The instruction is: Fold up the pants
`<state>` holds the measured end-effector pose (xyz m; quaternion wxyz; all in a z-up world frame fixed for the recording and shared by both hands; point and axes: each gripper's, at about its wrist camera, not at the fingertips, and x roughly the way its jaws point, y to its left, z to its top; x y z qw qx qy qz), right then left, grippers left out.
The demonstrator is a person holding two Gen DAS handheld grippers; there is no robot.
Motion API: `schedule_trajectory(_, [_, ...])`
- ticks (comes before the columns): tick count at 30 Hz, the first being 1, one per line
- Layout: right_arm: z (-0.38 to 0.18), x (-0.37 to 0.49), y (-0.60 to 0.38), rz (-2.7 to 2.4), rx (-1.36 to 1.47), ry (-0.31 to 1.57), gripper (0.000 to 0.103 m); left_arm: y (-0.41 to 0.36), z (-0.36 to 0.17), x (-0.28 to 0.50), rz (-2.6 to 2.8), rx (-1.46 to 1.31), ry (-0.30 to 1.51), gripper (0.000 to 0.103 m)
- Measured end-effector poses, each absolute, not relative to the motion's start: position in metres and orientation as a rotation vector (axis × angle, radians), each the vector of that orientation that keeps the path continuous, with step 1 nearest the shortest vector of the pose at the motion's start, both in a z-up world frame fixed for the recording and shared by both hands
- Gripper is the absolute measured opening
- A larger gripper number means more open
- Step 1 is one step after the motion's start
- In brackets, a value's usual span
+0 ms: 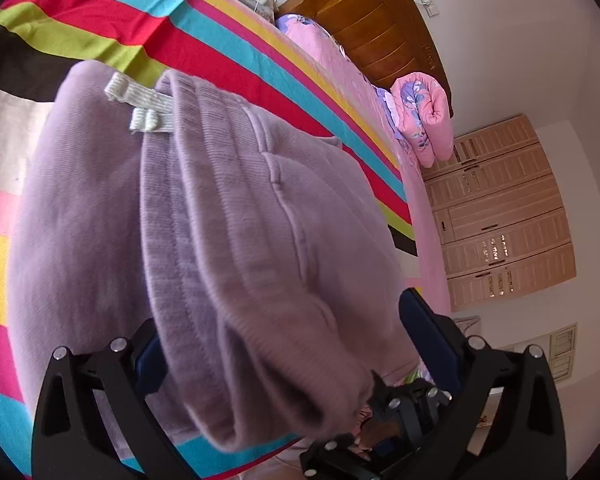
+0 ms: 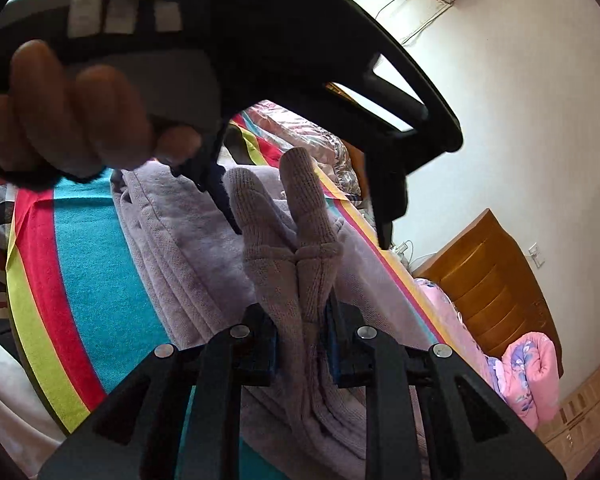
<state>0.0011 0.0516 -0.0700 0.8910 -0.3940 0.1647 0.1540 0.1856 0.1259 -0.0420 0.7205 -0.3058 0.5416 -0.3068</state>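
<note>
Your right gripper (image 2: 302, 344) is sitting nearest the lens, its jaws pinching a bunched fold of the lilac pants (image 2: 204, 248) between the blue pads. Your left gripper (image 1: 300, 344) is standing wide, the cloth passing loosely between its fingers (image 1: 432, 340) with nothing clamped; from the right wrist view it is hovering above the pants, your hand (image 2: 72, 120) wrapping its handle. No readable writing is showing anywhere (the pale drawstring ends (image 1: 140, 108) are blank). The pants are lying partly folded on the striped bedspread (image 1: 228, 56), their long axis running away from you, waistband toward the far end. A rolled pink quilt (image 1: 424, 116) is resting by the wooden headboard (image 1: 380, 28).
</note>
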Motion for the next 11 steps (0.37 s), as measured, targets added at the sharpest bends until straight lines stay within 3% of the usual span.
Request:
schedule_trajectory(1, [-0.071, 0.003, 0.05, 0.336, -0.814, 0.358, 0.02, 0.121, -0.047, 0.192, -0.681, -0.682, 1.21, 0.087])
schedule_trajectory(2, [-0.071, 0.007, 0.048, 0.347, -0.802, 0.383, 0.022, 0.118, -0.055, 0.198, -0.654, -0.669, 1.233, 0.063])
schedule_trajectory(3, [-0.068, 0.009, 0.042, 0.362, -0.774, 0.404, 0.025, 0.116, -0.064, 0.203, -0.62, -0.661, 1.25, 0.05])
schedule_trajectory(7, [-0.038, 0.005, -0.015, 0.44, -0.522, 0.423, 0.064, 0.129, -0.078, 0.195, -0.668, -0.738, 1.171, 0.042])
schedule_trajectory(9, [-0.024, -0.006, -0.059, 0.427, -0.352, 0.396, 0.071, 0.135, -0.085, 0.193, -0.683, -0.776, 1.149, 0.035])
schedule_trajectory(11, [-0.02, -0.016, -0.102, 0.373, -0.221, 0.399, 0.076, 0.135, -0.086, 0.191, -0.688, -0.79, 1.132, 0.035])
